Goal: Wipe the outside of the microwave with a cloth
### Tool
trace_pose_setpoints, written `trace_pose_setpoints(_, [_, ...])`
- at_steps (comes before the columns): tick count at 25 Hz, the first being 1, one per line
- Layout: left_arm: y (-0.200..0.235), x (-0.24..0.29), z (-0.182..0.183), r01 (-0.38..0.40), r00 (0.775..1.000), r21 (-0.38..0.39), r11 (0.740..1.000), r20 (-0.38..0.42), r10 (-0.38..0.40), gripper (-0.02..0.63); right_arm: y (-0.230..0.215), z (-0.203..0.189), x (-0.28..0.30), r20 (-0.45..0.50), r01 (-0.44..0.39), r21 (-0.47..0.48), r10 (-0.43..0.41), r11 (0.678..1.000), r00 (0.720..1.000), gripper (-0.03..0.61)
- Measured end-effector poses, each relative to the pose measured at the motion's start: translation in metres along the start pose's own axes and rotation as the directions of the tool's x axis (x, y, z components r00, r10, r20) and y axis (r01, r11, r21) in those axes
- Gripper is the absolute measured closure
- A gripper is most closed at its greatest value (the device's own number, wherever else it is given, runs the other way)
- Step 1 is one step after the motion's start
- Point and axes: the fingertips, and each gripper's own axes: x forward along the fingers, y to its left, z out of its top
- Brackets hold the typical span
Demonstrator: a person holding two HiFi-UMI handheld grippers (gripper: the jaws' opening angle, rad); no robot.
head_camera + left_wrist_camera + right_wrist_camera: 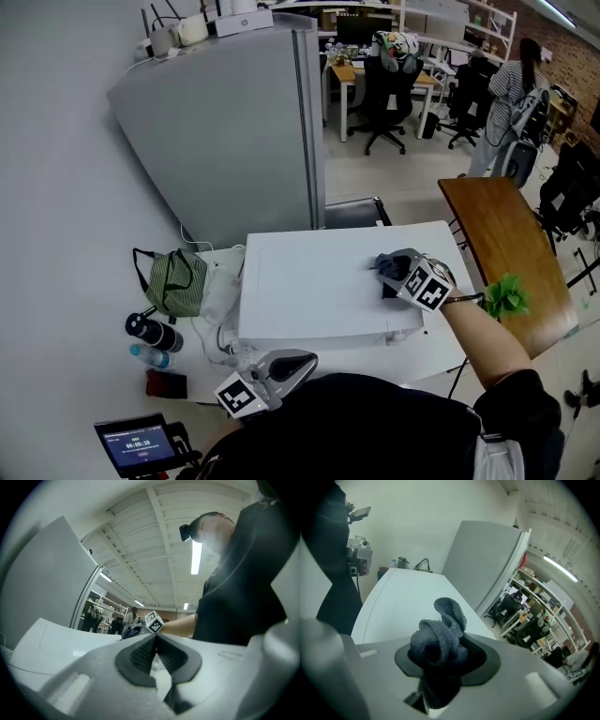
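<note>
The white microwave [309, 286] stands on a white table [427, 352] in the head view, its flat top facing me. My right gripper [392, 272] rests over the right part of that top, shut on a dark grey-blue cloth [389, 265]. In the right gripper view the bunched cloth [440, 637] bulges out between the dark pads [480, 660], with the microwave top [405, 599] stretching beyond. My left gripper [298, 364] hangs low by the microwave's front edge, shut and holding nothing. In the left gripper view its pads [140, 656] meet, and the right gripper's marker cube [153, 621] shows beyond.
A tall grey refrigerator [234, 122] stands behind the microwave. Left of the microwave lie a green bag [176, 279], a dark flask [153, 332], a water bottle [148, 356] and cables. A wooden table [506, 253] with a green plant [504, 297] is at right. Office chairs and a person stand further back.
</note>
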Motion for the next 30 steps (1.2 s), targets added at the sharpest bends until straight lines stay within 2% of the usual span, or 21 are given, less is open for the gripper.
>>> trace_pose_setpoints(3, [0.000, 0.000, -0.001, -0.005, 1.000, 0.004, 1.000, 0.003, 0.005, 0.611, -0.009, -0.019, -0.010, -0.027, 0.033, 0.030, -0.032, 0.999, 0.999, 0.431])
trace_pose_setpoints(6, [0.003, -0.022, 0.004, -0.058, 0.998, 0.006, 0.998, 0.026, 0.058, 0.611, 0.003, 0.001, -0.006, -0.008, 0.038, -0.006, -0.038, 0.999, 0.999, 0.431])
trace_pose_setpoints(8, [0.007, -0.045, 0.010, -0.102, 0.994, 0.008, 0.995, 0.048, 0.101, 0.611, 0.027, 0.044, 0.008, 0.056, -0.007, -0.040, 0.009, 0.999, 0.998, 0.431])
trace_pose_setpoints(11, [0.008, -0.085, 0.021, -0.153, 0.986, 0.024, 0.988, 0.066, 0.152, 0.611, 0.078, 0.131, 0.037, 0.149, -0.087, -0.124, 0.106, 0.988, 0.983, 0.431])
trace_pose_setpoints(14, [0.007, -0.126, 0.028, -0.199, 0.977, 0.022, 0.980, 0.079, 0.196, 0.611, 0.132, 0.207, 0.072, 0.182, -0.148, -0.216, 0.188, 0.965, 0.965, 0.430])
trace_pose_setpoints(16, [0.007, -0.152, 0.028, -0.222, 0.972, 0.005, 0.975, 0.081, 0.220, 0.611, 0.159, 0.238, 0.099, 0.169, -0.175, -0.245, 0.220, 0.953, 0.961, 0.430])
trace_pose_setpoints(18, [0.007, -0.169, 0.026, -0.223, 0.972, -0.014, 0.975, 0.073, 0.223, 0.611, 0.173, 0.251, 0.120, 0.150, -0.182, -0.244, 0.223, 0.953, 0.963, 0.428])
trace_pose_setpoints(21, [0.005, -0.175, 0.020, -0.196, 0.979, -0.026, 0.980, 0.053, 0.197, 0.611, 0.167, 0.249, 0.126, 0.143, -0.168, -0.210, 0.201, 0.963, 0.969, 0.428])
trace_pose_setpoints(24, [0.003, -0.163, 0.023, -0.173, 0.984, -0.015, 0.985, 0.045, 0.173, 0.611, 0.148, 0.222, 0.113, 0.120, -0.149, -0.180, 0.172, 0.972, 0.978, 0.428])
trace_pose_setpoints(30, [-0.026, -0.079, 0.012, -0.096, 0.995, 0.040, 0.995, 0.002, 0.096, 0.611, 0.078, 0.095, 0.045, 0.060, -0.068, -0.076, 0.073, 0.995, 0.996, 0.428])
